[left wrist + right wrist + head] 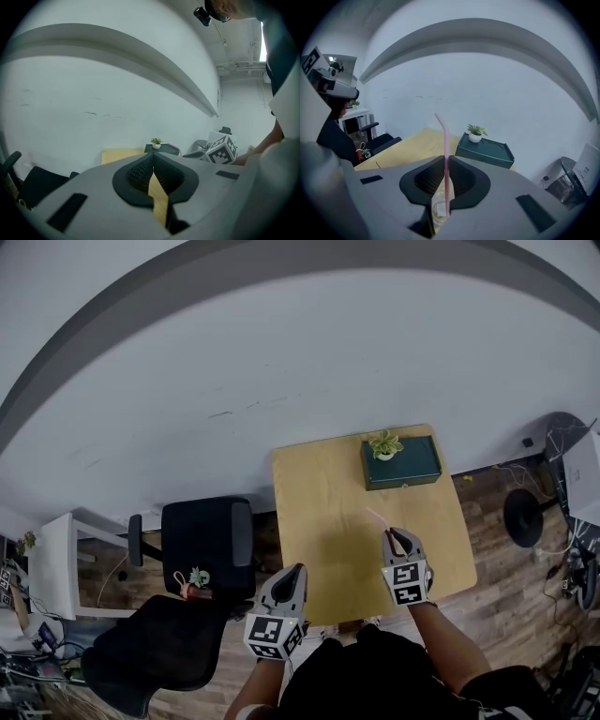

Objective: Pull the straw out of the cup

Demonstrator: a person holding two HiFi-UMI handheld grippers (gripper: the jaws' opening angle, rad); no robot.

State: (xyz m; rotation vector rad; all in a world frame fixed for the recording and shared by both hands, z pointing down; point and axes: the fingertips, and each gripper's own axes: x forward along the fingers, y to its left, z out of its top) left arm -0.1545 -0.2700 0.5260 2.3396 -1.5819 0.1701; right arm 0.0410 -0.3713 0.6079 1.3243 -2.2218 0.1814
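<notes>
While a black office chair point(206, 535) stood left of the wooden table point(323, 521), the left gripper point(298, 570) hung at the table's near edge, clenched on nothing. Further right, the right gripper point(445, 159) pinched the pink straw point(446, 140), which stood upright over the tabletop, its bent tip leaning left and its lower end lost behind the jaws. Beyond it, a dark green tray point(422, 465) held a small potted plant point(384, 444).
</notes>
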